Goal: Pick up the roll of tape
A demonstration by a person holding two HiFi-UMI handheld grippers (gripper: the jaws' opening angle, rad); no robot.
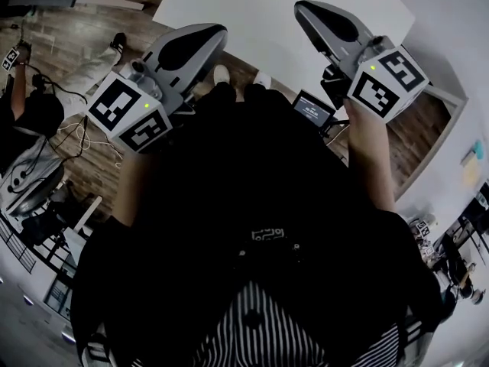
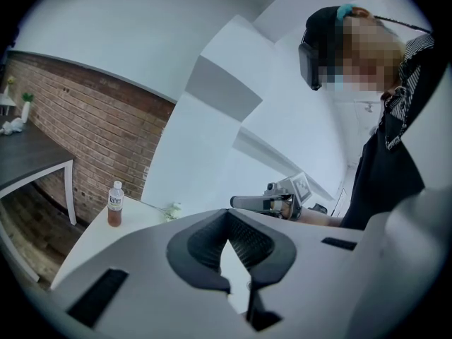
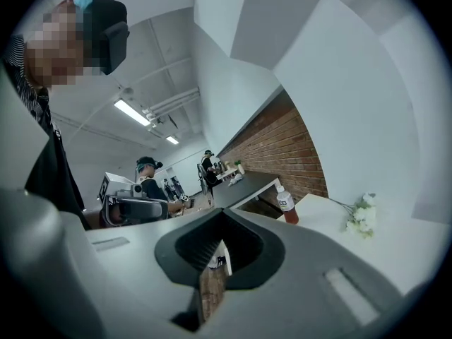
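Tape roll not visible in any view. Left gripper [image 2: 239, 288] and right gripper [image 3: 206, 292] are both closed and empty, upper frame in head view, near the white table [image 1: 260, 6]. Only a bottle [image 2: 114, 203] and flowers [image 3: 360, 216] show there. Roll is likely light, rigid and smooth: pinch one wall through the core.

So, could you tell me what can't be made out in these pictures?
Roll of tape: in no view; left tool and right tool cover parts of the table, head view.
Bottle label: too small, both gripper views.
Distant people: too small, right gripper view.
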